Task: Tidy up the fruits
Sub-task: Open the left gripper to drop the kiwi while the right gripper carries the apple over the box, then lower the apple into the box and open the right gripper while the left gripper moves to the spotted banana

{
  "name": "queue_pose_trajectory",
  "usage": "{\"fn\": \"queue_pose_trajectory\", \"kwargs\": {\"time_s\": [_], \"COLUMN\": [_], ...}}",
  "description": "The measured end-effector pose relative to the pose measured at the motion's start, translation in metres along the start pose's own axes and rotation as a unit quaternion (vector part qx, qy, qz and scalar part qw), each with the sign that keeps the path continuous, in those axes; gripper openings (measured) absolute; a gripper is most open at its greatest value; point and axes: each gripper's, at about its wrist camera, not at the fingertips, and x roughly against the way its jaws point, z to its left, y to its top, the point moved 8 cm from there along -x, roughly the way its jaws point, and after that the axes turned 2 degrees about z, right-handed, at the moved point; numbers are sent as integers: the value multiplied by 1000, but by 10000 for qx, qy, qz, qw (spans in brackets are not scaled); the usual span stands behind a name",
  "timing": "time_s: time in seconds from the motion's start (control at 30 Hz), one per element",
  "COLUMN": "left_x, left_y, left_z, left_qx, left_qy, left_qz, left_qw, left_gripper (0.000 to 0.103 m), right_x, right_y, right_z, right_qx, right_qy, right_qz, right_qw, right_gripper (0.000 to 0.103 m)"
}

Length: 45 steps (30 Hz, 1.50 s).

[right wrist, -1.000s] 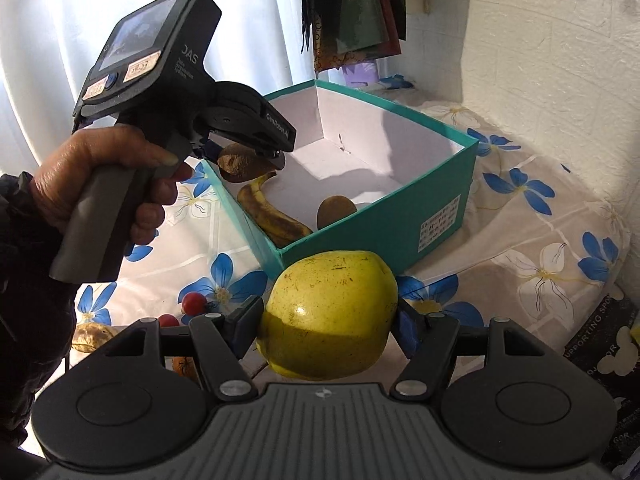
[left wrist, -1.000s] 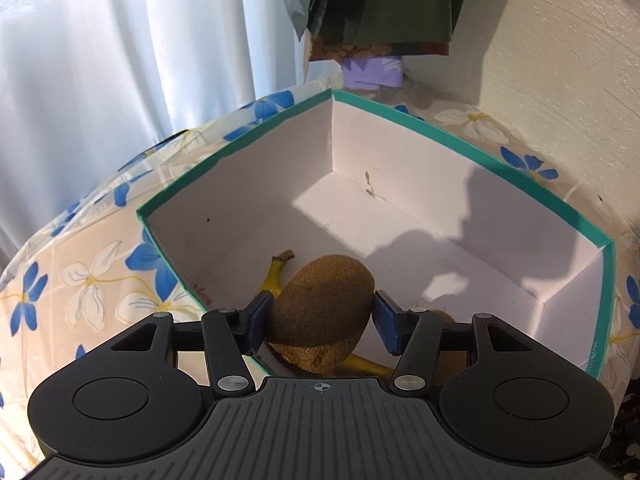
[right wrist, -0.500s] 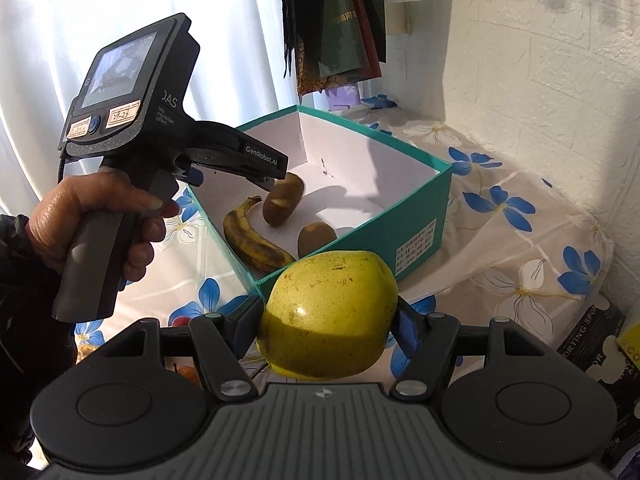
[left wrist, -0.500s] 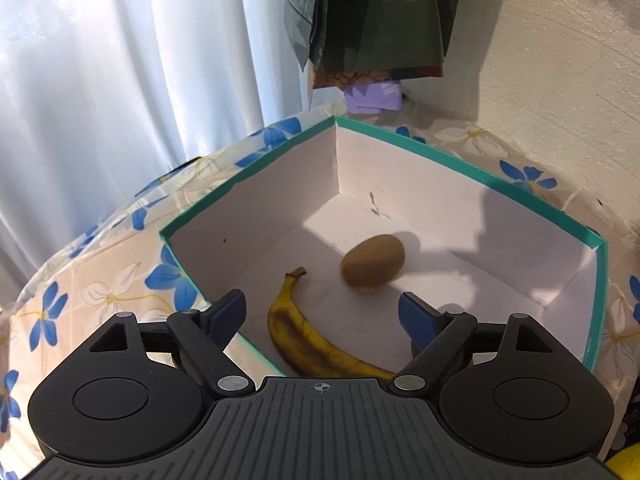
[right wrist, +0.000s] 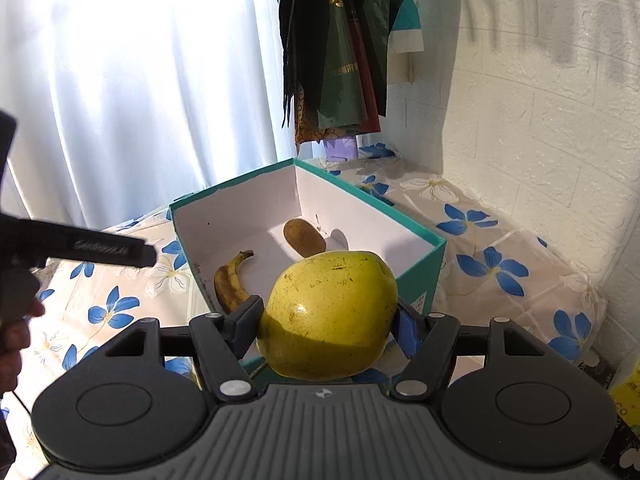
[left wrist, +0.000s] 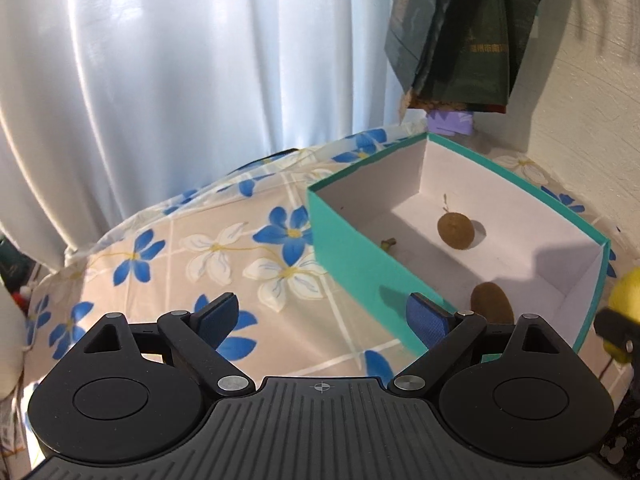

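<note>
A teal box (left wrist: 352,256) with a white inside stands on the floral tablecloth; it also shows in the right wrist view (right wrist: 424,276). Inside lie two kiwis (left wrist: 455,230) (left wrist: 492,303) and a banana (right wrist: 230,284); one kiwi (right wrist: 304,237) shows in the right wrist view. My left gripper (left wrist: 322,318) is open and empty, left of the box above the cloth. My right gripper (right wrist: 328,322) is shut on a yellow pear (right wrist: 328,312), held in front of the box. The pear's edge (left wrist: 624,292) shows in the left wrist view.
A white curtain (left wrist: 180,80) hangs behind the table. Dark bags (right wrist: 340,48) hang at the back corner by a white brick wall (right wrist: 540,120). A purple item (left wrist: 450,123) sits behind the box. Small objects lie at the far left edge (left wrist: 16,296).
My left gripper let the kiwi drop into the box, opened, and drew back to the left of the box. My right gripper moved the pear closer to the box.
</note>
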Motion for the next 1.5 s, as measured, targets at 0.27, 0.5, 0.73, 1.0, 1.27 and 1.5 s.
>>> {"fn": "queue_pose_trajectory", "kwargs": {"time_s": [0.27, 0.5, 0.73, 1.0, 1.27, 1.5], "left_x": [28, 31, 34, 34, 32, 28], "left_y": [-35, -53, -66, -76, -86, -102], "left_z": [43, 69, 80, 91, 99, 113], "left_qx": [328, 666, 852, 1000, 1152, 1340], "left_qy": [326, 617, 721, 887, 953, 1043], "left_qz": [89, 291, 474, 687, 865, 1077], "left_qw": [9989, 9954, 9926, 9886, 9850, 9796], "left_gripper": [95, 96, 96, 96, 96, 96], "right_x": [-38, -71, -103, -135, -146, -147], "right_y": [15, 21, 17, 8, 1, 1], "right_z": [7, 10, 6, 4, 5, 3], "right_qx": [134, 234, 357, 745, 1421, 1475], "right_qy": [69, 60, -102, -300, -790, -852], "right_qz": [50, 129, 337, 582, 610, 673], "right_qw": [9999, 9996, 9987, 9951, 9848, 9831], "right_gripper": [68, 68, 68, 68, 68, 68]}}
